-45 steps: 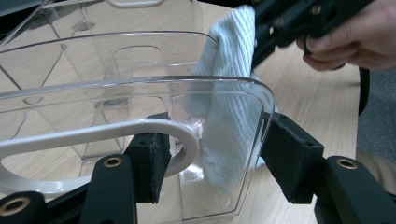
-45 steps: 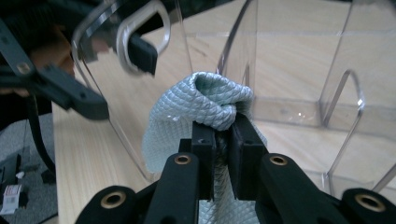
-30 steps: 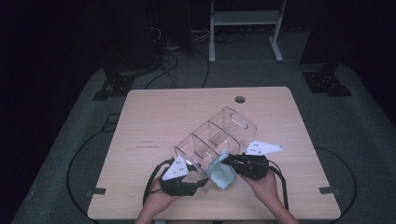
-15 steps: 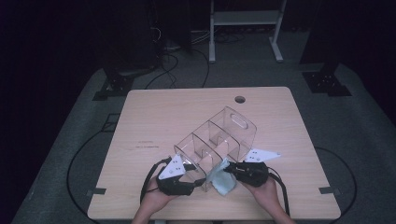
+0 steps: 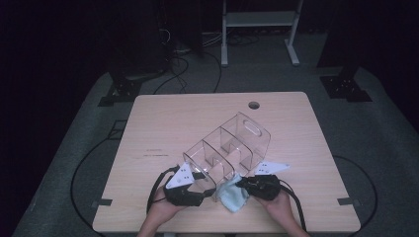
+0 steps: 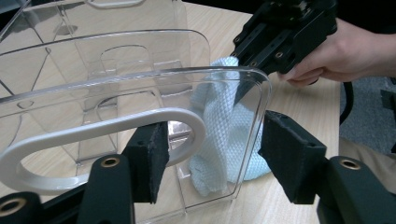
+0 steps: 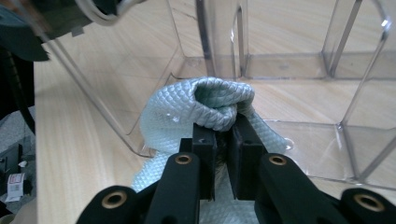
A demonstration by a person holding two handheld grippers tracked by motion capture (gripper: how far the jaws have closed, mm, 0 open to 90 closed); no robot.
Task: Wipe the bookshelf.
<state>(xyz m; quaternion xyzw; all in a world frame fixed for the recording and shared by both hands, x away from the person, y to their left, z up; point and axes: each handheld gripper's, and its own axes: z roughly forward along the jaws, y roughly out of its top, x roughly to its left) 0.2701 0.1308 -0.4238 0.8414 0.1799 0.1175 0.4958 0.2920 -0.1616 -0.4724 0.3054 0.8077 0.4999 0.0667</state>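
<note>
The right claw [image 7: 223, 135] is pressed together on a fold of the pale cloth [image 7: 210, 107], which it holds against the outside of the clear organiser's [image 5: 227, 153] near end wall, low by the worktop [image 5: 163, 128]. In the left gripper view the cloth [image 6: 224, 130] shows through that wall, so it lies outside the bin.

The left claw [image 6: 212, 163] straddles the same end wall by its white handle slot. Its jaws have just been opening a little, and the pads [image 6: 287, 158] stand off the plastic, so the organiser looks unheld. That is the main risk: if the right claw rubs or pushes, the light bin may slide or tip across the worktop, since nothing pins it. The thin pinch on the cloth could also let go if the fabric drags on the wall's lower edge, or the cloth may bunch under the rim. Hard jaws scraping the clear wall could mark it.

The organiser has several compartments split by clear dividers; those that can be seen are empty, with only bare wood showing through their floors.
</note>
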